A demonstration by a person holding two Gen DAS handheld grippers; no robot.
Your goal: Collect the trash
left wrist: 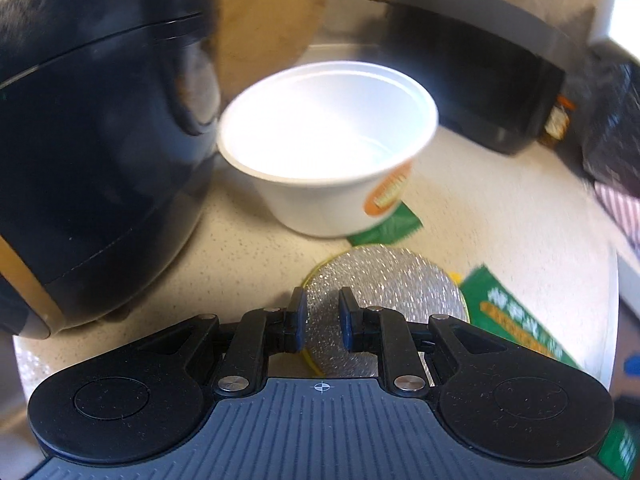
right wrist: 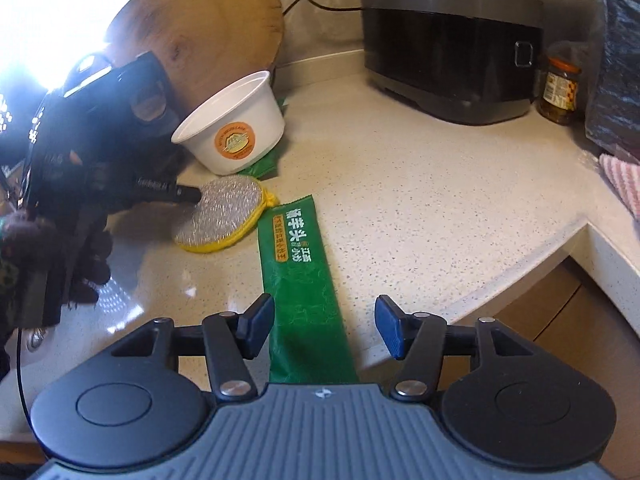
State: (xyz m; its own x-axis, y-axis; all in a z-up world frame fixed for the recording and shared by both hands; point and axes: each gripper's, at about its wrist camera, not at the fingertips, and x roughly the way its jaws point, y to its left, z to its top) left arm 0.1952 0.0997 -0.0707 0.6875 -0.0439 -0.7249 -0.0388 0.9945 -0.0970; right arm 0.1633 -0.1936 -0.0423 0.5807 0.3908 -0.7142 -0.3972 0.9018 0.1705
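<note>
A speckled pale counter (right wrist: pixel 400 184) is seen in both wrist views.

Left hand-held gripper (left wrist: pixel 323 318): the jaws are narrowed to a slim gap, and the silver scouring pad (left wrist: pixel 384 280) with a yellow rim lies on the counter below and just ahead of the fingertips. Whether the pads press on it cannot be told; nothing is seen clamped between them. In the right wrist view this gripper's dark tip (right wrist: pixel 188 194) is seen at the left edge of the scouring pad (right wrist: pixel 224 212).

Right hand-held gripper (right wrist: pixel 325 328): the jaws are spread wide, with nothing pinched. A long green wrapper (right wrist: pixel 298 276) printed with white and orange characters lies flat on the counter, running from under the gripper body forward between the two fingers, nearer the left finger. No contact with the pads is seen.

Containers: a white disposable bowl (left wrist: pixel 328 140) with an orange round label stands ahead of the left gripper, beyond the scouring pad. It is tilted, its mouth open towards the camera, and its inside is seen empty and clean. It rests partly on a second green wrapper (left wrist: pixel 394 222). A glass jar (right wrist: pixel 560 88) with a label and dark contents stands far ahead and to the right of the right gripper, beside a black appliance (right wrist: pixel 448 48).

A black rice cooker (left wrist: pixel 92 152) is seen left of the bowl, lid closed. A round wooden board (right wrist: pixel 212 28) leans behind the bowl.
</note>
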